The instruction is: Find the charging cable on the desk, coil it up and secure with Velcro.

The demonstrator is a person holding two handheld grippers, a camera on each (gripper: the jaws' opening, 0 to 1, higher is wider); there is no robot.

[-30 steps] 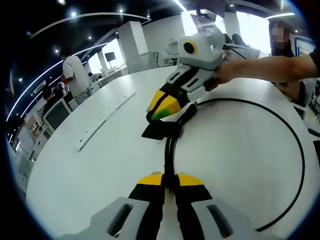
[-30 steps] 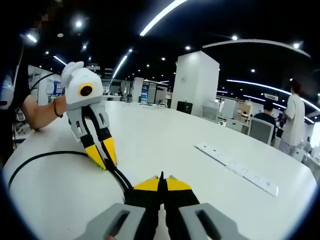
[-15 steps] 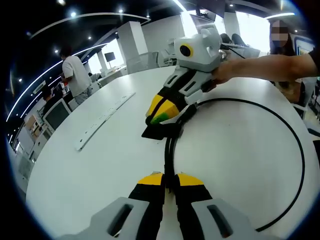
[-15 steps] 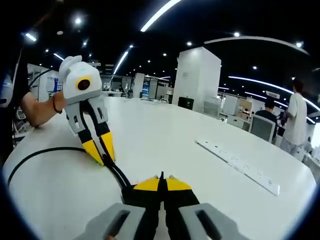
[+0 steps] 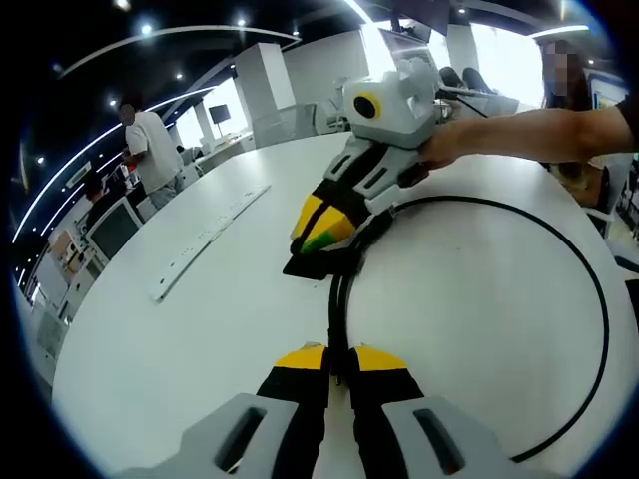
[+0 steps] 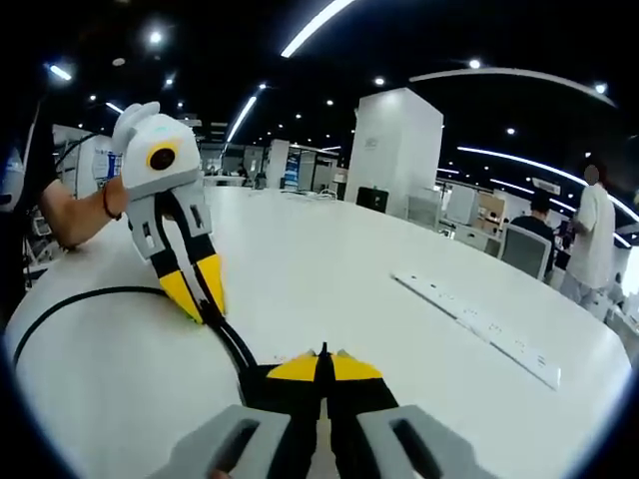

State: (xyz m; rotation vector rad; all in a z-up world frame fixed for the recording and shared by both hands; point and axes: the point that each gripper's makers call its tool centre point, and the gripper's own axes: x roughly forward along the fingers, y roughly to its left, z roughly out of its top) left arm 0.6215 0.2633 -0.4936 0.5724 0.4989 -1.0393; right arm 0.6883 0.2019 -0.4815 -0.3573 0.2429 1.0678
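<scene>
Left gripper view: left gripper and right gripper both clamp the cable; the loose loop could spring open if either grip slackens.

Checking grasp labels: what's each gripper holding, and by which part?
Left gripper: shut on the doubled cable just short of the loop's crossing. Right gripper: shut on the black Velcro strap at that crossing.

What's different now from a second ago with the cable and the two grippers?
Very little. The right gripper has tilted slightly, its camera end leaning over, its jaws still shut on the cable. The left gripper stays clamped on the doubled strands. The loop, the Velcro strap and the power strip lie as before.
</scene>
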